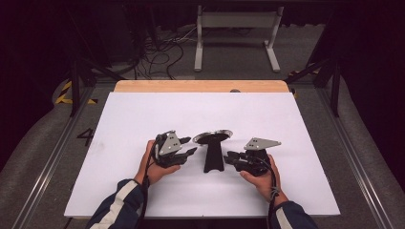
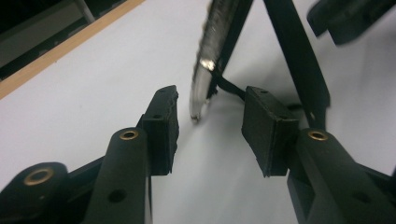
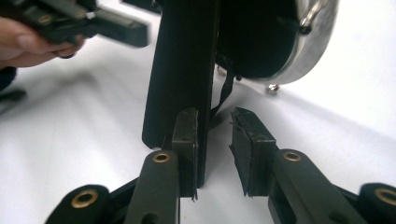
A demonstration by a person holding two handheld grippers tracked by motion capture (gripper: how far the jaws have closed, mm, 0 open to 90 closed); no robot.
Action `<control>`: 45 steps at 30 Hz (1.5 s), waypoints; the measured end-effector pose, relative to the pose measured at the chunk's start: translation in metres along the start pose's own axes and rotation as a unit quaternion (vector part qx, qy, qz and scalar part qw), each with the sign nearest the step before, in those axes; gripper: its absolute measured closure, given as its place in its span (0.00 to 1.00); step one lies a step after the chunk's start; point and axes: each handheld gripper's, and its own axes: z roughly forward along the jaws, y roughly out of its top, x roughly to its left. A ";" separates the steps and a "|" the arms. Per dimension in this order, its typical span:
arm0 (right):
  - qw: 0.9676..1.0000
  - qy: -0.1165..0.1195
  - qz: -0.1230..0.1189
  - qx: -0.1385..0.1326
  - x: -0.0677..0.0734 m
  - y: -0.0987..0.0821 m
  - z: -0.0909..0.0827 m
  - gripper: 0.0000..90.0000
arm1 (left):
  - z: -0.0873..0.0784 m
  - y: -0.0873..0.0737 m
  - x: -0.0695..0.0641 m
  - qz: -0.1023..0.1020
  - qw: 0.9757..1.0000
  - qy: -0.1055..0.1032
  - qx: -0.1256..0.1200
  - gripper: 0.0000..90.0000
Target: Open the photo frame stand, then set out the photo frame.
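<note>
A round silver disc (image 1: 212, 137) sits tilted on a black flat stand (image 1: 212, 160) in the middle of the white tabletop (image 1: 143, 119). My left gripper (image 1: 191, 153) lies just left of the stand, open. In the left gripper view (image 2: 210, 126) the disc's rim (image 2: 204, 70) stands between and just beyond the pads, touching neither. My right gripper (image 1: 228, 157) is at the stand's right side. In the right gripper view (image 3: 215, 140) the stand's edge (image 3: 182, 70) lies against the left pad (image 3: 186, 140), while a gap separates it from the right pad (image 3: 245, 149).
A wooden strip (image 1: 200, 86) runs along the table's far edge. Beyond it, on the floor, are a white metal frame (image 1: 236, 21) and loose cables (image 1: 157, 57). Bare white surface surrounds the stand on all sides.
</note>
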 end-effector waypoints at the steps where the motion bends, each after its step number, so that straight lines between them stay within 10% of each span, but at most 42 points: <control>1: 1.000 0.000 0.000 0.000 0.000 0.000 0.000 0.81 | 0.000 0.000 0.000 0.000 1.000 0.000 0.000 0.61; 13: 0.998 -0.031 -0.042 -0.023 0.010 0.004 -0.013 0.86 | -0.054 -0.036 -0.016 -0.033 0.999 0.012 0.028 0.34; 23: 0.997 -0.033 -0.060 -0.029 0.020 0.007 -0.014 0.96 | -0.063 -0.056 -0.012 -0.056 0.997 0.015 0.048 0.28; 45: 0.994 -0.048 -0.094 -0.039 0.060 0.010 0.014 1.00 | -0.003 -0.016 0.023 -0.064 0.998 0.019 0.014 0.36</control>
